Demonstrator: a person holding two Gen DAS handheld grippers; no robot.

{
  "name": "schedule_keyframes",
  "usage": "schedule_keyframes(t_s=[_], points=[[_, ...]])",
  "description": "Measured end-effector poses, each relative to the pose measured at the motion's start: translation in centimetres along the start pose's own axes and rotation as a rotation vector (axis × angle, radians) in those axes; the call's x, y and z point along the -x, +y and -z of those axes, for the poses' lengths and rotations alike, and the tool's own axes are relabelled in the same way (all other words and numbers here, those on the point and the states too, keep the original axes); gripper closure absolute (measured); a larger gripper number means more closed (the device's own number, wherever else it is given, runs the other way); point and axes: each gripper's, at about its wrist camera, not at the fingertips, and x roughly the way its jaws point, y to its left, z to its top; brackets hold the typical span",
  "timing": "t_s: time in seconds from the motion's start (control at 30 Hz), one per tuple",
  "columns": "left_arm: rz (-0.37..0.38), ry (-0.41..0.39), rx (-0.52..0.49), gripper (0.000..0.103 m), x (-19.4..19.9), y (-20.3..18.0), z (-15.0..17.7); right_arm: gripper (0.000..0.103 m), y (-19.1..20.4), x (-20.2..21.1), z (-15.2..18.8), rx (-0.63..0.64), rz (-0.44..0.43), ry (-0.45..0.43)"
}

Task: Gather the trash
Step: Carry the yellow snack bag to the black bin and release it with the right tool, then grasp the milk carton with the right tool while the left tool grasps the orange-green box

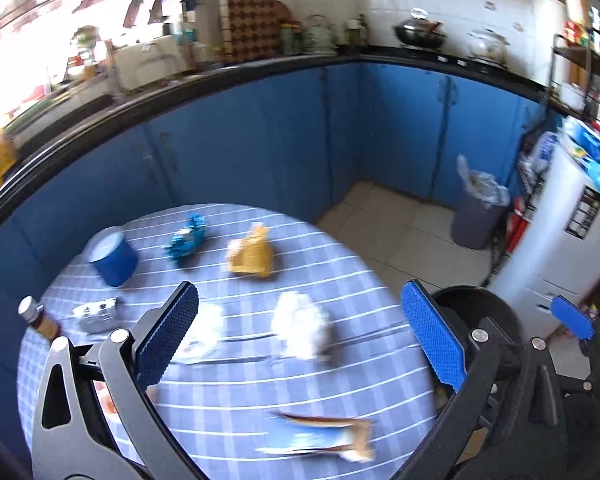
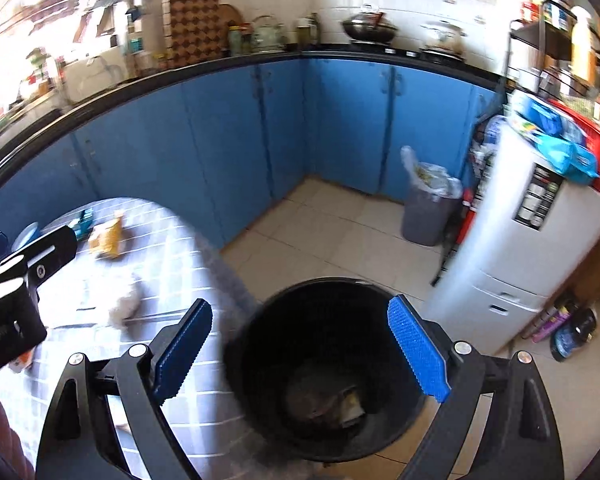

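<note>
My left gripper [image 1: 300,340] hangs open over the round table [image 1: 260,380], with nothing between its blue pads. Below it lies a crumpled white tissue [image 1: 300,324]. Farther off lie a yellow wrapper [image 1: 252,256] and a blue wrapper [image 1: 186,238], and a flat torn packet [image 1: 320,436] is at the near edge. My right gripper [image 2: 300,350] is open and empty above a black bin [image 2: 260,340] on the floor beside the table, with some trash [image 2: 332,400] at its bottom. The bin's rim [image 1: 472,292] also shows in the left wrist view.
A blue tin [image 1: 114,254], a silver object [image 1: 96,314] and a brown bottle [image 1: 40,320] stand on the table's left. A grey bin with a bag [image 2: 428,208] and a white fridge [image 2: 520,240] flank the tiled floor. Blue cabinets [image 2: 220,140] run behind.
</note>
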Motion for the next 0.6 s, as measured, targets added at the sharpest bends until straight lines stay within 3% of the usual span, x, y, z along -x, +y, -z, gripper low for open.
schedule_keyframes(t_s=[0.23, 0.43, 0.6], points=[[-0.120, -0.011, 0.063, 0.003, 1.6, 6.0, 1.9, 0.016, 6.2, 0.6, 1.3, 0.104, -0.132, 0.022], [-0.201, 0.056, 0.110, 0.003, 0.9, 10.9, 4.1, 0.016, 10.0, -0.5, 3.2, 0.123, -0.228, 0.119], [-0.219, 0.110, 0.124, 0.003, -0.8, 13.5, 5.9, 0.016, 11.2, -1.8, 4.6, 0.085, -0.208, 0.186]])
